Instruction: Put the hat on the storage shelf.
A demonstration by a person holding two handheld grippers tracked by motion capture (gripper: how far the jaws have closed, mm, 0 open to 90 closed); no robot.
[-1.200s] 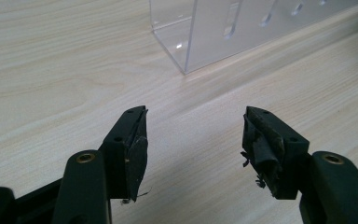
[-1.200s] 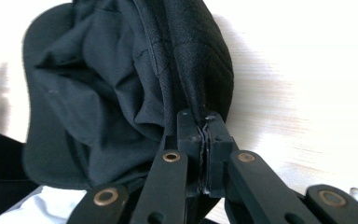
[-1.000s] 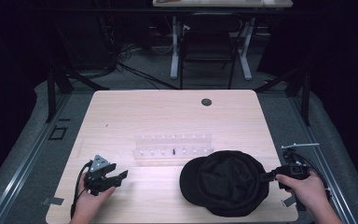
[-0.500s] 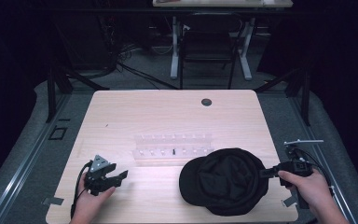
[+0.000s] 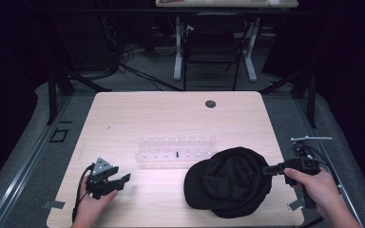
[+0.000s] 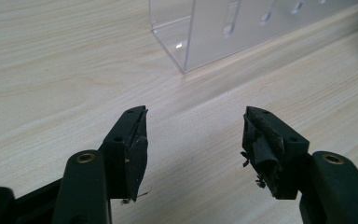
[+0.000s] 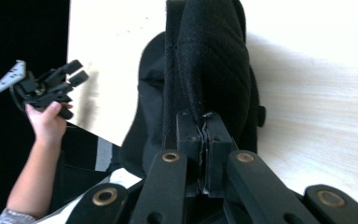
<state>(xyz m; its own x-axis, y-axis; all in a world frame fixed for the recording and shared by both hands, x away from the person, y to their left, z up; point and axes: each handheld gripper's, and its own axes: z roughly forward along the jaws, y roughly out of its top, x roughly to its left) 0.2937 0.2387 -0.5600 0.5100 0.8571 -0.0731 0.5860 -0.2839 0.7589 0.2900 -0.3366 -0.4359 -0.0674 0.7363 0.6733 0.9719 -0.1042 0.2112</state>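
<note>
In the high view, a black cap [image 5: 228,187] lies on the near right part of the pale wooden desk [image 5: 171,118], just in front of a clear plastic rack [image 5: 178,149]. The right tool [image 5: 267,171] reaches in from the right edge and meets the cap's rim, its jaws closed on the fabric. The left tool [image 5: 122,181] sits at the near left of the desk, well apart from the cap, its jaws spread with nothing between them.

In the left gripper view, the left tool [image 6: 193,140] has both jaws wide apart over bare wood, and the corner of the clear rack [image 6: 223,32] stands just beyond them.

In the right gripper view, the right tool [image 7: 204,122] is pinched tight on a fold of the cap [image 7: 214,65], which stretches away from the jaws. Farther off, the left tool [image 7: 72,70] shows in the person's left hand [image 7: 46,123].
</note>
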